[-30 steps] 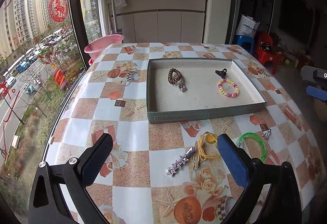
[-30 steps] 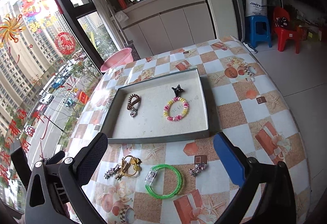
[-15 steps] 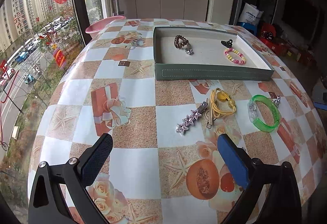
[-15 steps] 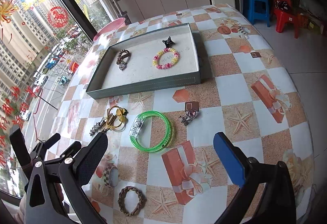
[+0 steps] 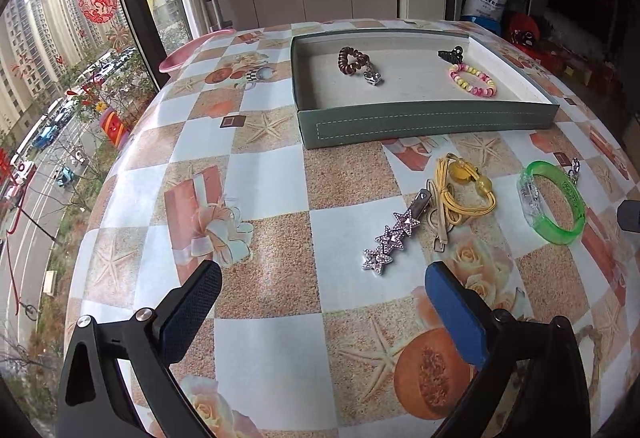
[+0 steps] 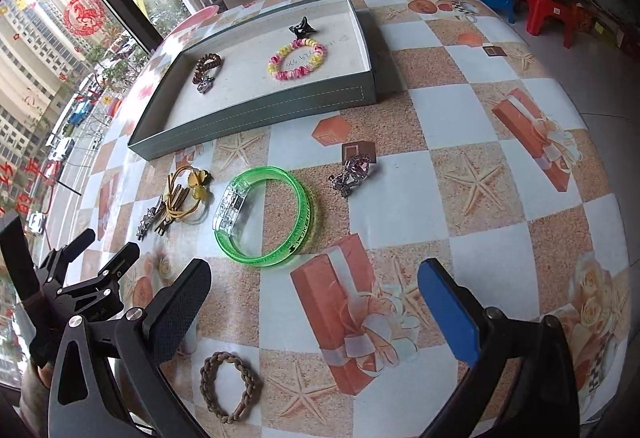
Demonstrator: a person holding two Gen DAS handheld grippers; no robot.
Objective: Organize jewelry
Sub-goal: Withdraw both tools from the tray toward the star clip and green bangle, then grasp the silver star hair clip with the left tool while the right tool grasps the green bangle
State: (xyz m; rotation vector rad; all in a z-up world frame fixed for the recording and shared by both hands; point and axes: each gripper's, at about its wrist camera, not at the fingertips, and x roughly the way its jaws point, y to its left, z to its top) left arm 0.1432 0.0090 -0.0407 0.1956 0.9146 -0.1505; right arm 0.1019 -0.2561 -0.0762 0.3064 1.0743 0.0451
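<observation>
Left wrist view: the left gripper [image 5: 322, 292] is hovering low over a checkered table [image 5: 264, 238], its jaws spread wide with nothing between them, pointing toward a green tray [image 5: 424, 122] on the far side. Lying just ahead of the fingertips is a silver star hair clip [image 5: 394, 234], touching a yellow cord hair tie [image 5: 460, 190]. A green bangle [image 5: 554, 202] is sitting farther right. Inside the tray are lying a brown spiral hair tie [image 5: 354, 60], a black claw clip [image 5: 450, 54] and a pink and yellow beaded bracelet [image 5: 472, 80].

Right wrist view: the right gripper [image 6: 314, 294] is also hanging released above the table [image 6: 480, 118], angled down, holding nothing. The green bangle [image 6: 266, 216] is lying ahead between its fingers' lines, with a small silver charm [image 6: 352, 172] to its right and the yellow cord hair tie [image 6: 188, 194] and star clip [image 6: 150, 220] to its left. A braided brown bracelet [image 6: 230, 386] is resting near the left finger. The left gripper [image 6: 96, 254] is showing at the lower left edge.
</observation>
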